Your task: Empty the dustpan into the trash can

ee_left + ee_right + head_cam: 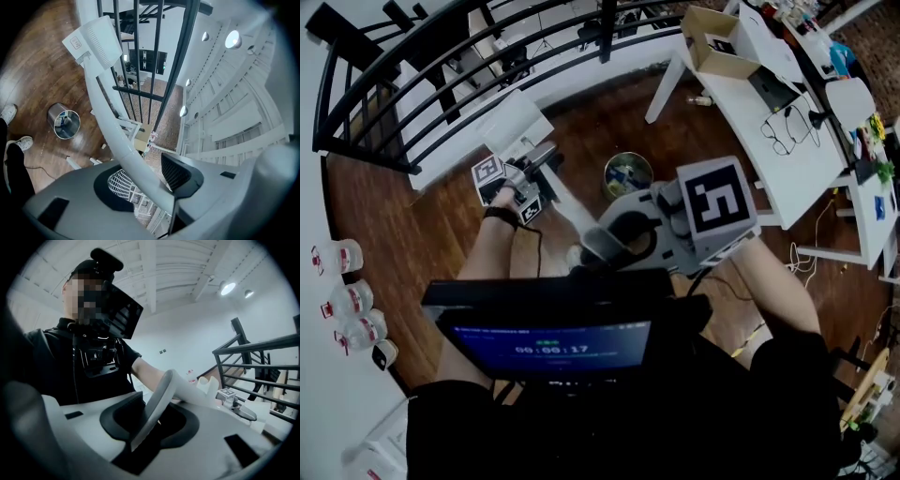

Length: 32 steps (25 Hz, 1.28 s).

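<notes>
Right tongs (150, 423) clench the handle (161, 394), left tongs (147, 176) hang slack round it: dustpan (93, 42) may swing, spilling beside the trash can (64, 123).

Here's the person in a black short-sleeved top (49, 364), a black strap (500, 215) round the left wrist and a dark screen (548, 347) glowing blue at the chest. The left gripper (542, 161) and right gripper (611, 246) are grey shells, each with a black-and-white marker cube (719, 197).
</notes>
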Motion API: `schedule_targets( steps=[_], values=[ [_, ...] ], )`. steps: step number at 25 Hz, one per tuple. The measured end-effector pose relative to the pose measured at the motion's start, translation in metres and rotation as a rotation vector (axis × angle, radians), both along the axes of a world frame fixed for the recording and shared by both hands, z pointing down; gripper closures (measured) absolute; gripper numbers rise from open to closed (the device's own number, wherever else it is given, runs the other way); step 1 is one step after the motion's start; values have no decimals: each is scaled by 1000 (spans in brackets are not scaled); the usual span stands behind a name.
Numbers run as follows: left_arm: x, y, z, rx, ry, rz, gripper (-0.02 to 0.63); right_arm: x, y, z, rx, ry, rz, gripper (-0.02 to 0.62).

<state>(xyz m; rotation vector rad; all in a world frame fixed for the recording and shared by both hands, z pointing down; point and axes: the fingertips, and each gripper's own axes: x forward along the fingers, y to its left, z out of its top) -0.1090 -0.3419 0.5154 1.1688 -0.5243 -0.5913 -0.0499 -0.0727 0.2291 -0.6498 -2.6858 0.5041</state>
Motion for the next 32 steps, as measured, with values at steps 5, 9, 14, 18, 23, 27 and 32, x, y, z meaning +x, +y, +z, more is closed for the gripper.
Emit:
schedule_targets(
  steps=[5, 9, 14, 18, 23, 27, 32],
  values=[
    [-18, 5, -2, 56, 38, -13, 412, -7, -8, -5, -41, -37, 27, 485],
    [-27, 12, -1, 64, 58, -20, 410, -12, -7, -3, -51, -30, 11, 485],
    [-41, 26, 15, 39, 82, -55, 410, -22, -3, 2, -60, -20, -12, 485],
    [-54, 38, 22, 40, 161, -140, 406, -25, -1, 4, -90, -37, -5, 483],
    [-67, 51, 32, 38, 225, -232, 423, -31, 3, 12, -112, -21, -3, 483],
    [-69, 62, 54, -5, 247, -270, 442, -39, 10, 23, -143, -6, 5, 483],
    [-56, 84, 81, -77, 265, -304, 442, -43, 16, 36, -219, -20, 58, 483]
  ],
)
